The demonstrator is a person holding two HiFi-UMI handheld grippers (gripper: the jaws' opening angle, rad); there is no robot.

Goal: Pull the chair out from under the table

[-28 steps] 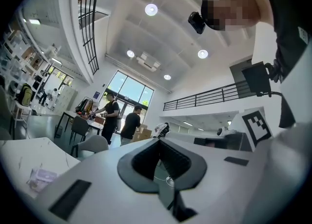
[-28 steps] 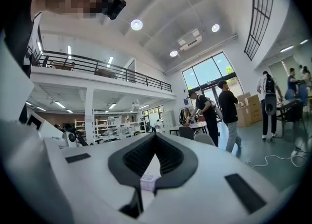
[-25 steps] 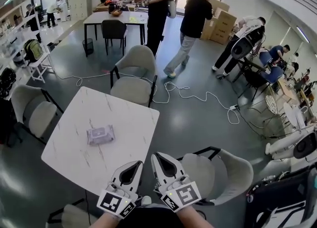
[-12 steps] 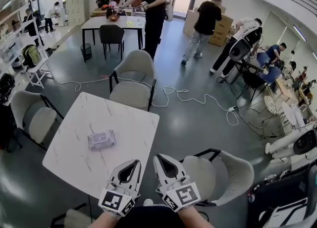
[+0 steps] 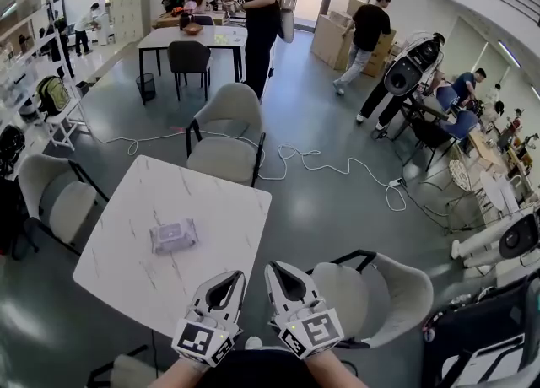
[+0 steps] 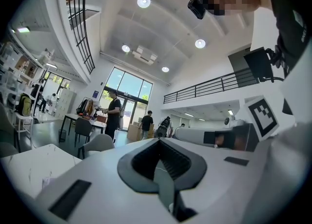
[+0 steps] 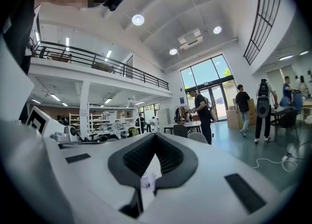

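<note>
Am holding left gripper (image 5: 237, 277) and right gripper (image 5: 271, 266) side by side, both closed tight, gripping nothing, pointing level at near edge of white bench (image 5: 160, 184). Grey chair (image 5: 384, 293) sitting just right of right gripper, beside bench's near-right edge. Wipes pack (image 5: 173, 235) lying mid-bench.

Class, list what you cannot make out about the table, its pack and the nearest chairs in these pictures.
Pack label: too small to read in the head view.
Lower-left chair: cut off by the head view's bottom edge, partly under the table.
Right chair: legs mostly hidden beneath its own seat, head view.
</note>
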